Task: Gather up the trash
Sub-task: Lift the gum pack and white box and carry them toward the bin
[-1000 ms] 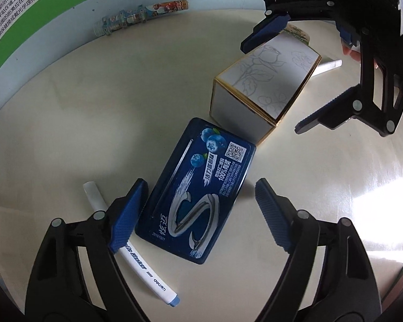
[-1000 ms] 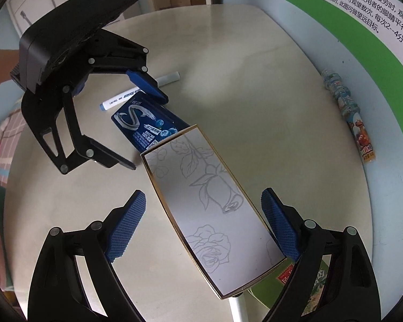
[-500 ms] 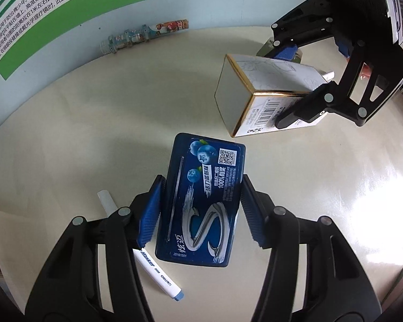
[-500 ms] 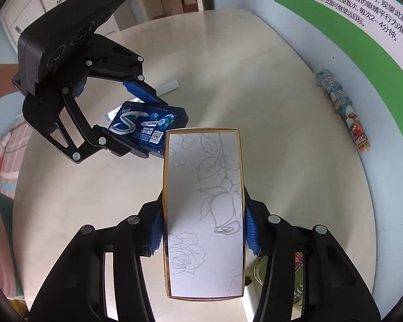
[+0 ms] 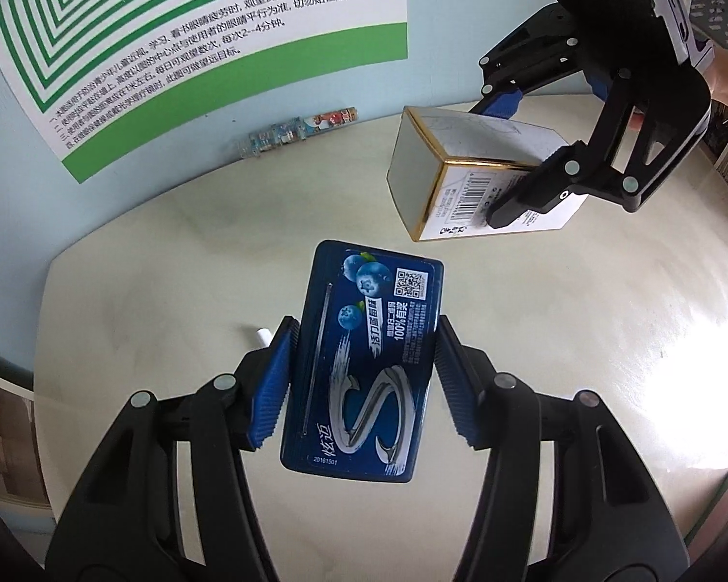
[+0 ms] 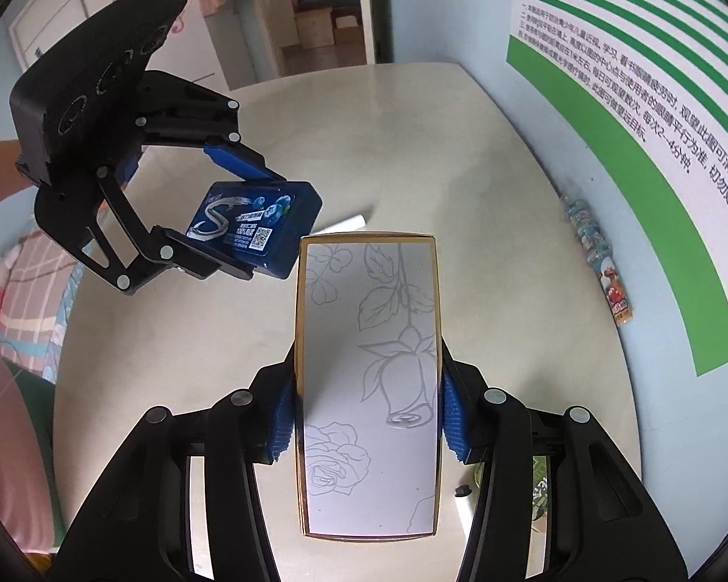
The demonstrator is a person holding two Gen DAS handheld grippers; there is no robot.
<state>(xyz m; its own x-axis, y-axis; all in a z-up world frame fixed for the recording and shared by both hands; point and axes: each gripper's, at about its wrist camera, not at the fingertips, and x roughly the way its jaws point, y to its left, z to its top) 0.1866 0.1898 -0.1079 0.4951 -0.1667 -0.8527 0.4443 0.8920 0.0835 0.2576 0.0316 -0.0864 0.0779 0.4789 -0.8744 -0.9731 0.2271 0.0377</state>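
While both items hang above the table (image 5: 606,339), the left gripper (image 5: 364,378) clamps the blue gum pack (image 5: 364,368) by its long sides; the right gripper (image 6: 369,417) clamps the rose-print box (image 6: 369,378) likewise (2 pieces, presumably bin-bound). A pen (image 6: 347,224) remains mid-table.

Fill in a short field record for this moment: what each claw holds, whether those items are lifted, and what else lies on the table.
left claw: shut on the blue gum pack, pads on its long sides
right claw: shut on the rose-print box
lift state: both items appear raised off the table
left on the table: white marker, candy tube by the wall
wall: green-striped poster with Chinese text
bin: none in view
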